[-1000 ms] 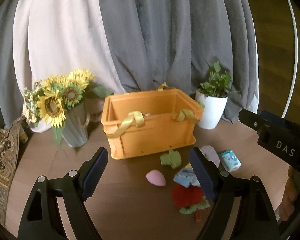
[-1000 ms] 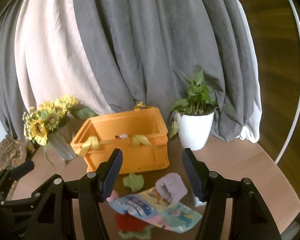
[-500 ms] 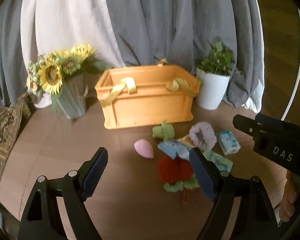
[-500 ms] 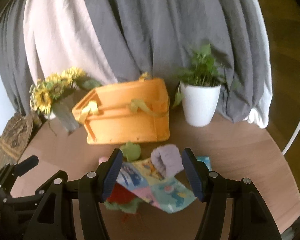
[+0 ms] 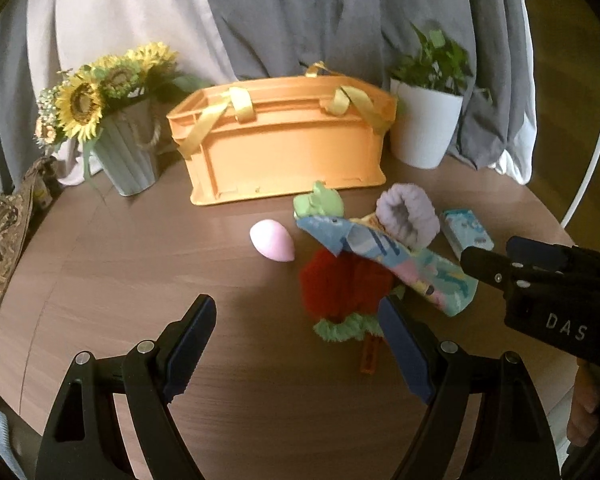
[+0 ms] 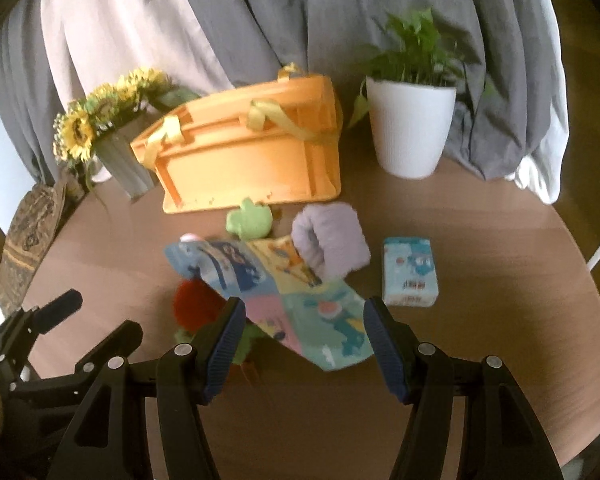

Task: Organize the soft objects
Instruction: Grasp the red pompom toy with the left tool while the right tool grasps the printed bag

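Note:
An orange crate (image 5: 284, 148) (image 6: 252, 160) with yellow ribbon handles stands at the back of the round wooden table. In front of it lie a pink egg-shaped sponge (image 5: 272, 239), a small green plush (image 5: 319, 202) (image 6: 249, 220), a lilac fuzzy band (image 5: 407, 216) (image 6: 332, 240), a colourful cloth book (image 5: 384, 254) (image 6: 284, 292), a red and green plush (image 5: 342, 284) (image 6: 196, 304) partly under the book, and a tissue pack (image 5: 466, 230) (image 6: 410, 276). My left gripper (image 5: 296, 344) hovers open, near the red plush. My right gripper (image 6: 304, 344) hovers open over the cloth book's near end.
A grey vase of sunflowers (image 5: 112, 120) (image 6: 100, 128) stands left of the crate. A white plant pot (image 5: 426, 128) (image 6: 410, 132) stands to its right. Grey and white curtains hang behind. A patterned cloth (image 5: 0, 232) drapes at the table's left edge.
Both grippers have sunk toward the table and tipped downward. The crate's inside has dropped out of sight and the soft things look larger and closer. Neither pair of jaws has changed.

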`<state>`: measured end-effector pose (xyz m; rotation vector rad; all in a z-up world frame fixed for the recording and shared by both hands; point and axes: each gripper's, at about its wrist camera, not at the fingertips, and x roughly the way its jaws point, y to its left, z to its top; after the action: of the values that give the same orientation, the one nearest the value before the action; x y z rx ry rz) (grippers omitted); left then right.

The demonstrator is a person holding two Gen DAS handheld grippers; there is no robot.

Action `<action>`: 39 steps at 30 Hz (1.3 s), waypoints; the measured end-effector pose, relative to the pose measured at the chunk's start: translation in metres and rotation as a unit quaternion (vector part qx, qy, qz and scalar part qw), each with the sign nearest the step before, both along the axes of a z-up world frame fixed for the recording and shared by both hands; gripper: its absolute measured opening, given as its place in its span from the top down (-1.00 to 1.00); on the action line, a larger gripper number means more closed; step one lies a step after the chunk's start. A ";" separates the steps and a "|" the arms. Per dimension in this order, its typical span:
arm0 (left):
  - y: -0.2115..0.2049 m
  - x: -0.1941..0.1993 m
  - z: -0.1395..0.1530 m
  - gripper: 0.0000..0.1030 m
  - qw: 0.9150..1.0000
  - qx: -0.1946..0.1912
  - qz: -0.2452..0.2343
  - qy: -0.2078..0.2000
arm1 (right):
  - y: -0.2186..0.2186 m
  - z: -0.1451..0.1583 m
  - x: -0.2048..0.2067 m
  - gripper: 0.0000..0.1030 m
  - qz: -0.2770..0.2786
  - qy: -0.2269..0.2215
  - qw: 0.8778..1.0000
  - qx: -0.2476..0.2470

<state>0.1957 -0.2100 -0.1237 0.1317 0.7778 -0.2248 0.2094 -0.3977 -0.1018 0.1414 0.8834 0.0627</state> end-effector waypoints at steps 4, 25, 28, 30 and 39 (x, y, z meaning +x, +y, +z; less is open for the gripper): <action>-0.001 0.006 -0.012 -0.62 1.000 0.010 -0.013 0.010 | 0.002 -0.016 0.001 -0.22 0.004 0.022 1.000 -0.001; -0.011 0.050 -0.049 -0.62 0.995 -0.020 -0.089 0.049 | 0.009 -0.073 0.018 -0.22 -0.004 0.070 0.997 -0.026; -0.015 0.052 -0.051 -0.62 0.994 -0.022 -0.098 0.050 | 0.007 -0.072 0.019 -0.21 -0.011 0.064 0.998 -0.029; -0.019 0.054 -0.053 -0.62 0.993 -0.023 -0.102 0.051 | 0.004 -0.072 0.020 -0.21 -0.015 0.060 0.998 -0.028; -0.030 0.067 -0.059 -0.62 0.993 -0.030 -0.103 0.056 | -0.003 -0.074 0.030 0.03 -0.014 0.044 0.999 -0.026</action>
<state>0.2628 -0.2401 -0.1827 0.1438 0.8697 -0.4536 0.2392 -0.4008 -0.1754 0.1079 0.9708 0.0072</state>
